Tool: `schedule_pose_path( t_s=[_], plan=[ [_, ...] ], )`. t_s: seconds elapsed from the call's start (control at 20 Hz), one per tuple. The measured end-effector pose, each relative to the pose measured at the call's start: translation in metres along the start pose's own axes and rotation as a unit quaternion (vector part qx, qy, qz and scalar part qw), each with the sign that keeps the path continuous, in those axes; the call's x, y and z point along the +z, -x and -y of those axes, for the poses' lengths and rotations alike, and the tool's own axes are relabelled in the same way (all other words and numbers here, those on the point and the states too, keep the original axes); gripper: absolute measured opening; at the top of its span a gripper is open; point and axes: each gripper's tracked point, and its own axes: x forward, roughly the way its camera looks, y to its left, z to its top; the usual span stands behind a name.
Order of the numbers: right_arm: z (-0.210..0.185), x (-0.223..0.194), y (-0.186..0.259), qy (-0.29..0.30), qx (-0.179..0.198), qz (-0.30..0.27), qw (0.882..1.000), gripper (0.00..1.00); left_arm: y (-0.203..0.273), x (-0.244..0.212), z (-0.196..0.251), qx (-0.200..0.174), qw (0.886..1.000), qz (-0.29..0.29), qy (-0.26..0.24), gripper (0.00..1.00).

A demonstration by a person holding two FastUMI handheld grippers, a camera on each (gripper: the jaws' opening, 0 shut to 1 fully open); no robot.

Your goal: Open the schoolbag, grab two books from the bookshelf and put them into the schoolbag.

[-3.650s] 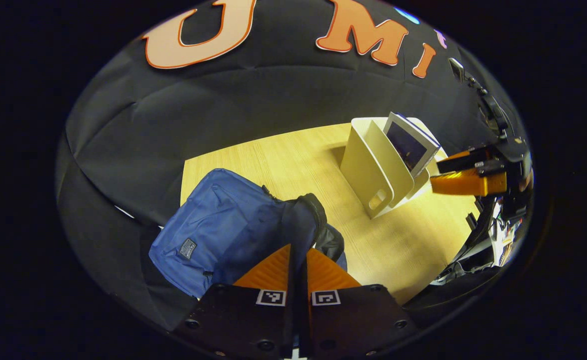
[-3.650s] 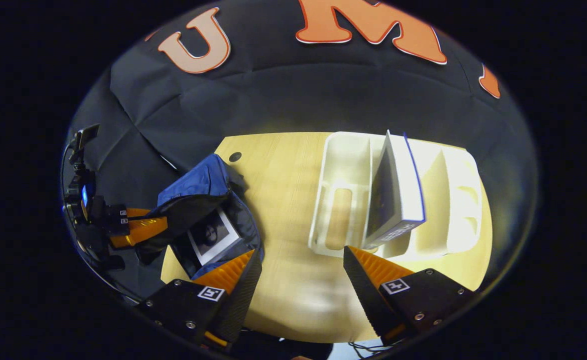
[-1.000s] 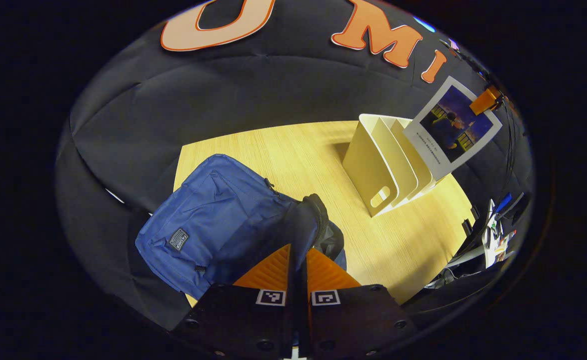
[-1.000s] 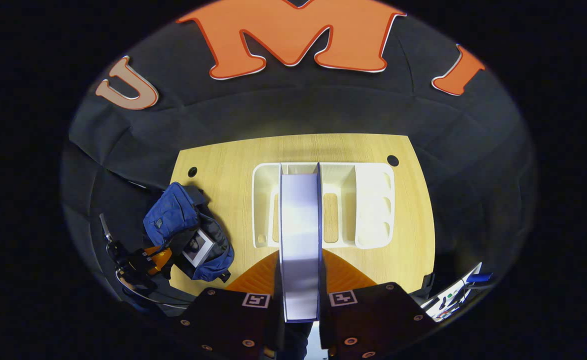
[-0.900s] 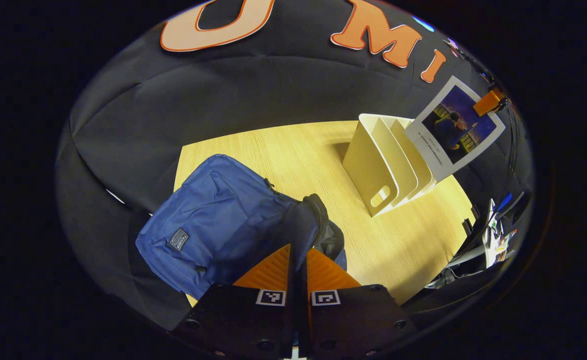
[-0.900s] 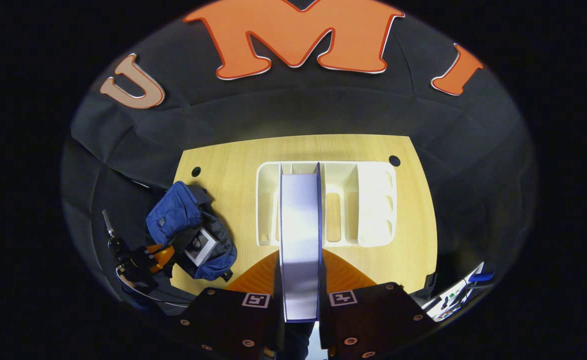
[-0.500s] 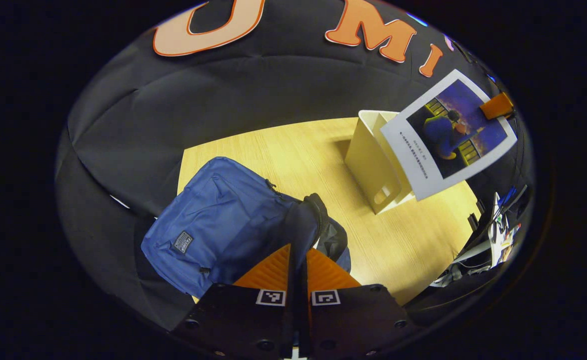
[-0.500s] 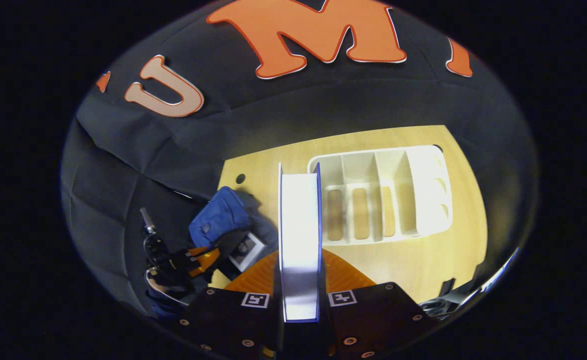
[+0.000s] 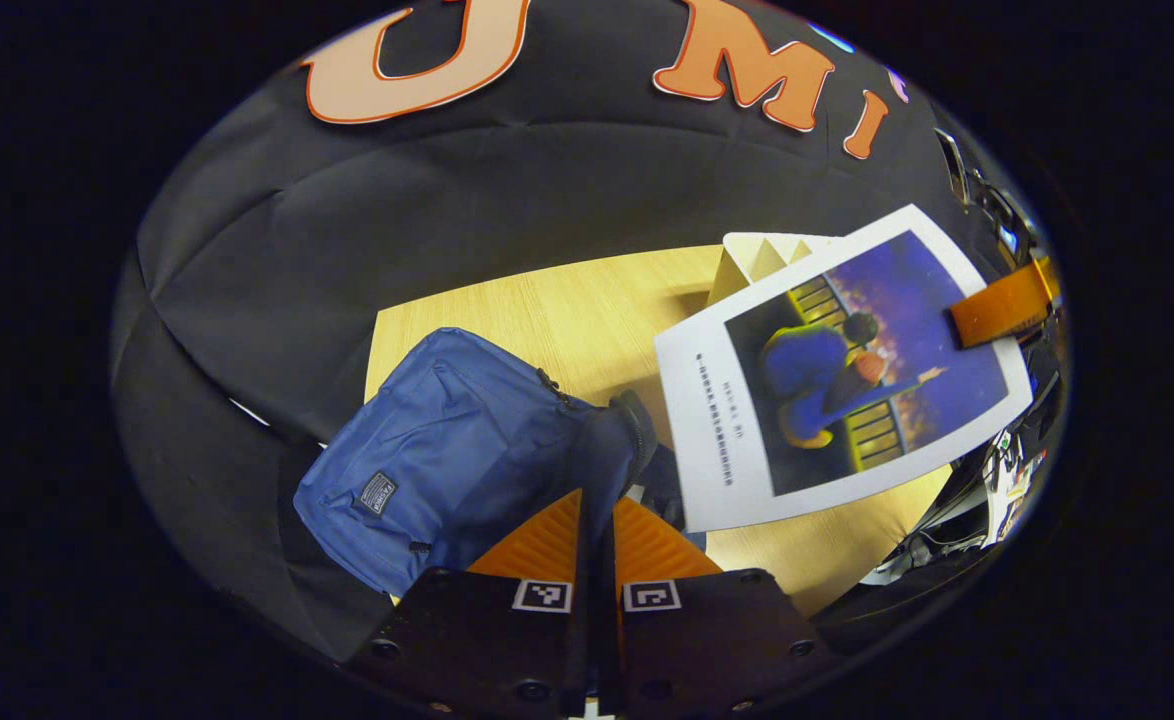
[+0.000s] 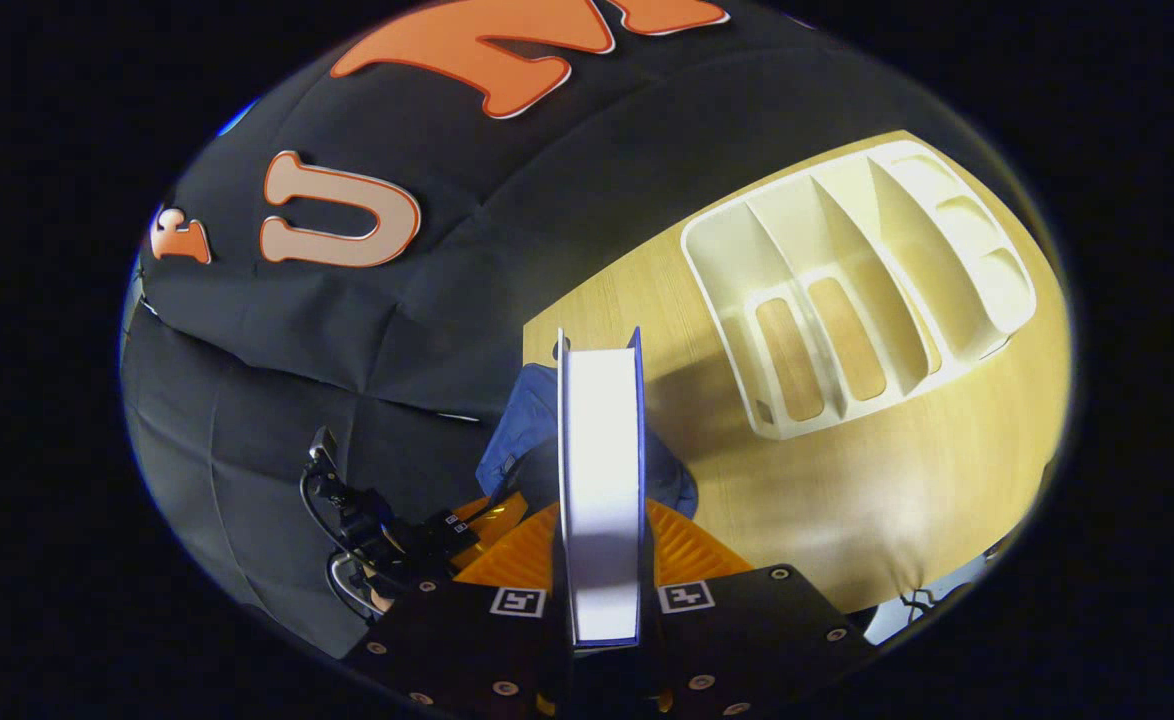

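Jaws of the right gripper are clamped on a book, one finger on each cover, near its lower edge in the right gripper view. Jaws of the left gripper are pinched together on the dark rim of the bag, at the edge of its mouth.

Seen from the left gripper view, the book hangs in the air just beside the bag's mouth, cover facing out, one corner near the opening and not yet inside. It looks stiff, fairly thin and probably light; glossy covers may slip, so a grip near the spine seems safest. By contrast, the bag is soft cloth and would likely sag shut if its rim were let go.

Beyond the bag on the table stands the shelf, its slots bare.
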Motion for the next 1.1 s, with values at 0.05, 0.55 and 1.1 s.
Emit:
schedule_pose_path(
  t_s=[0.05, 0.55, 1.1],
  plan=[
    [0.0, -0.006, -0.008, -0.018, 0.008, 0.002, 1.0, 0.26, 0.0, 0.002, -0.003, 0.002, 1.0, 0.001, -0.002, 0.05],
    [0.019, -0.058, -0.04, -0.099, 0.035, -0.01, 0.994, 0.26, -0.005, 0.009, -0.028, 0.04, 0.999, -0.008, -0.006, 0.05],
    [0.0, -0.09, -0.129, -0.102, 0.089, -0.028, 0.99, 0.26, 0.008, 0.024, -0.006, 0.018, 0.999, 0.022, -0.046, 0.05]
  ],
)
